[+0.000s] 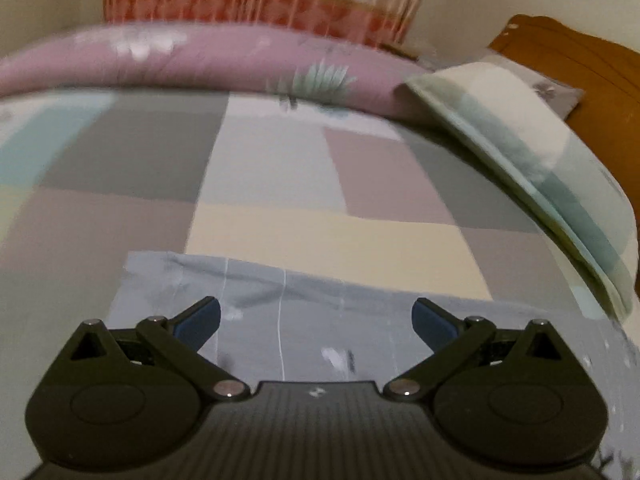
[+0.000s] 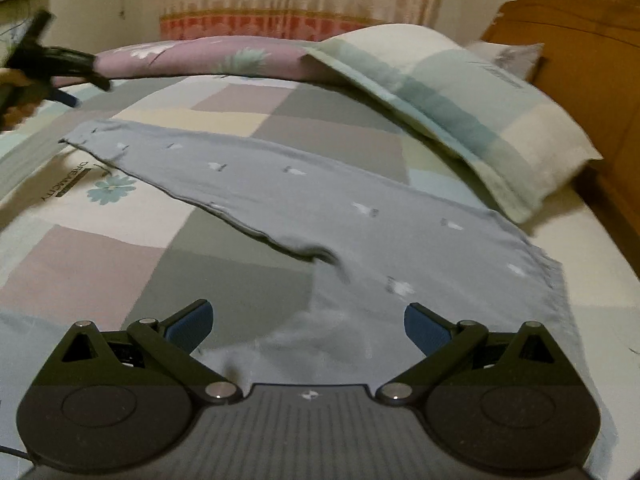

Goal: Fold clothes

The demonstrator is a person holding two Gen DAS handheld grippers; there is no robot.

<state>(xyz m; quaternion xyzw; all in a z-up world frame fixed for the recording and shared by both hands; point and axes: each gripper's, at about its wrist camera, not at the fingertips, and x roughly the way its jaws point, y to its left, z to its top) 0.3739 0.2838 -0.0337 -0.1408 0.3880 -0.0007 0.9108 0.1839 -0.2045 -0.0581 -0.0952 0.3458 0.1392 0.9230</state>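
A pair of light grey-blue trousers [image 2: 360, 216] with small white marks lies flat on the patchwork bedsheet [image 2: 224, 292], one leg stretching toward the far left. In the left wrist view the leg's end [image 1: 304, 312] lies just under my left gripper [image 1: 316, 324], which is open with nothing between its blue pads. My right gripper [image 2: 308, 328] hovers open over the waist and crotch area of the trousers. The left gripper [image 2: 60, 72] also shows blurred at the far left of the right wrist view, held by a hand, above the leg's end.
A checked pillow [image 2: 472, 112] lies at the right by the wooden headboard [image 2: 580, 60]. A rolled pink floral quilt [image 1: 208, 60] runs along the bed's far side below a curtain [image 1: 260, 0]. Bare patchwork sheet spreads left of the trousers.
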